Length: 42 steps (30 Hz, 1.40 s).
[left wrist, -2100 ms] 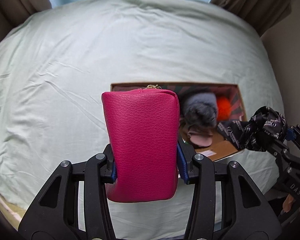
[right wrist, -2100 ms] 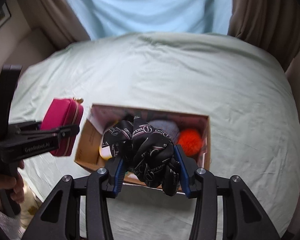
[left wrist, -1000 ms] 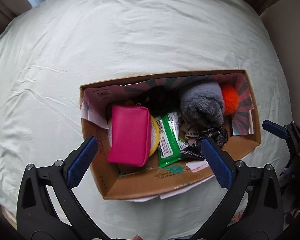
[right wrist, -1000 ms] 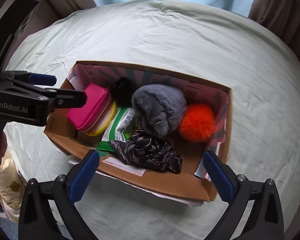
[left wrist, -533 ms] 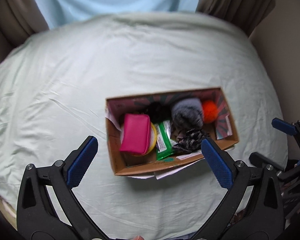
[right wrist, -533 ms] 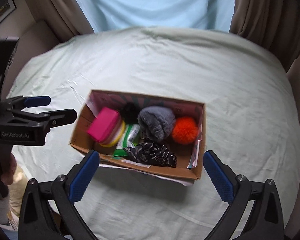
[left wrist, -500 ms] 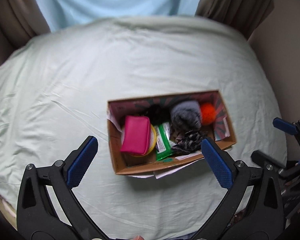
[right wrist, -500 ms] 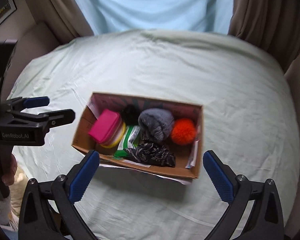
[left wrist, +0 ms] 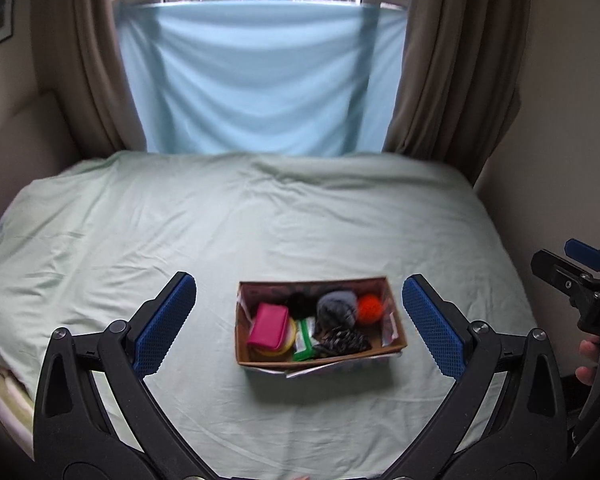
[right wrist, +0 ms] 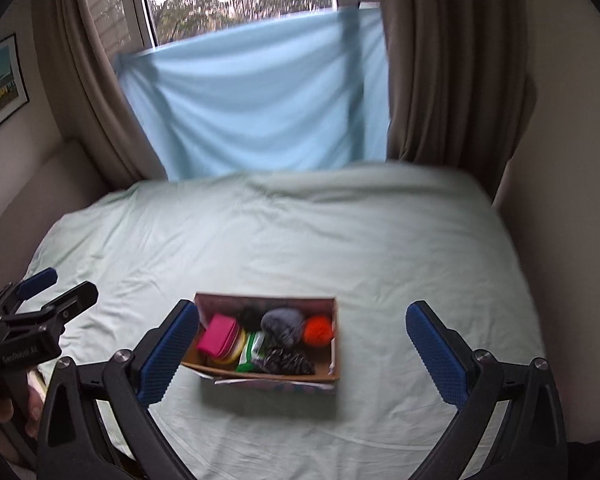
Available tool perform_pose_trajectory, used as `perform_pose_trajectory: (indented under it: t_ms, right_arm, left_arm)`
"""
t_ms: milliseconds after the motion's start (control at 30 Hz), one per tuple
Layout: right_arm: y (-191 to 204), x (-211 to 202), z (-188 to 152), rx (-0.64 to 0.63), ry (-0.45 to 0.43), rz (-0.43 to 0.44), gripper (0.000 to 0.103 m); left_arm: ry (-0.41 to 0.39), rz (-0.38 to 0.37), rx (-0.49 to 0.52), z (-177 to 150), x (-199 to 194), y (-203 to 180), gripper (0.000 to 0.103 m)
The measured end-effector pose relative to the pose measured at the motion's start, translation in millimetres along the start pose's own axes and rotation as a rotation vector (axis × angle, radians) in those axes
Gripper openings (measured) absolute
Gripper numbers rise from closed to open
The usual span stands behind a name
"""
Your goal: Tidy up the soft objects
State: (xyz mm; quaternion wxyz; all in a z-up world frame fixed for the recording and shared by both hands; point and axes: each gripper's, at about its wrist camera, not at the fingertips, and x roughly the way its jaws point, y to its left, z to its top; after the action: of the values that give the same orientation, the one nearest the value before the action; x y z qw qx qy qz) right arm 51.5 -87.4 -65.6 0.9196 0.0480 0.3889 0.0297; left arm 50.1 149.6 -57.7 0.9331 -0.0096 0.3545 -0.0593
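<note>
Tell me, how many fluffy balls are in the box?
2. A grey fluffy ball sits in the middle of the cardboard box, and an orange fluffy ball is right beside it at the right end. More could hide underneath.

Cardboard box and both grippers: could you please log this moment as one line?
left gripper: open, empty | right gripper: open, empty | cardboard box: on bed, holds pink pouch, patterned cloth
</note>
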Motion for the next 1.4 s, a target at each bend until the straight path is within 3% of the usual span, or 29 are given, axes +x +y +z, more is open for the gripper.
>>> perform_pose_trajectory:
  t_ms: [200, 500, 1400]
  right_arm:
    - [-12.6, -54.1, 6.8, -0.003, -0.098, -0.046, 0.103]
    - [-28.0, -87.0, -3.6, -0.012, -0.194, -0.093, 0.103]
    - [-47.7, -106.1, 0.2, -0.003, -0.259, -0.119, 0.103]
  left_arm:
    - [-0.116, 0.028, 0.014, 2.9, -51.1, -30.1, 0.103]
    - [-0.199, 0.051, 0.041, -6.1, -80.9, -57.1, 0.103]
    - [-0.249, 0.059, 0.057, -4.4, -94.1, -78.4, 0.103]
